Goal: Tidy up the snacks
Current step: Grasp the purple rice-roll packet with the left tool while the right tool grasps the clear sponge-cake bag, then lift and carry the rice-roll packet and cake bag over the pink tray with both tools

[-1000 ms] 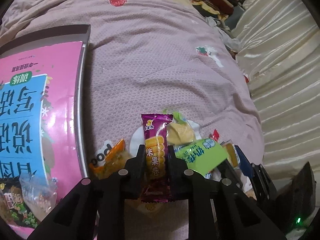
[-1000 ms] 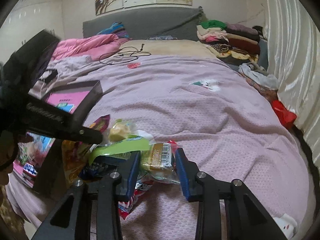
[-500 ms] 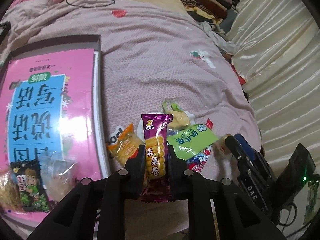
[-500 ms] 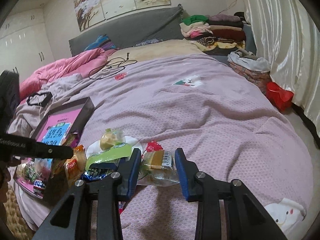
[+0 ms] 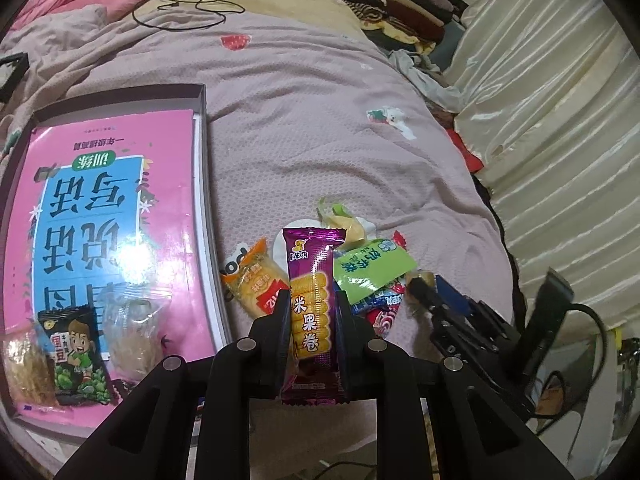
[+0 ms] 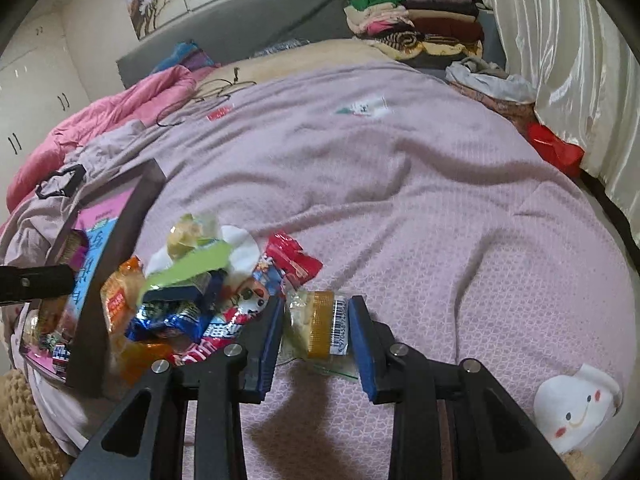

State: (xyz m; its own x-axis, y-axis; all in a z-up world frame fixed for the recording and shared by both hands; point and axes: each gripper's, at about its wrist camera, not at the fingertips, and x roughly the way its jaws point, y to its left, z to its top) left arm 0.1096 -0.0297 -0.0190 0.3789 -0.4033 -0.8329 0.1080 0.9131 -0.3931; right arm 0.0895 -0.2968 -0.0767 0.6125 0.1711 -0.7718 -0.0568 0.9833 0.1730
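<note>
Purple foil rice-roll snack bar (image 5: 313, 308) is clamped upright in your left hand-held gripper (image 5: 313, 332), lifted just right of the shallow grey box with the pink book (image 5: 202, 168). Your right hand-held gripper (image 6: 316, 324) pinches a clear-wrapped yellow cake with a barcode (image 6: 320, 322) beside the loose snack pile (image 6: 208, 280) on the mauve bedspread (image 6: 400, 184). You look mid-transfer: next, carry each over the box, then release.

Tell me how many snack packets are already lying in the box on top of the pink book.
3, all at the near end of the box: a dark green-pea packet, a clear bag beside it, and a tan packet at the left edge. Others may be hidden.
</note>
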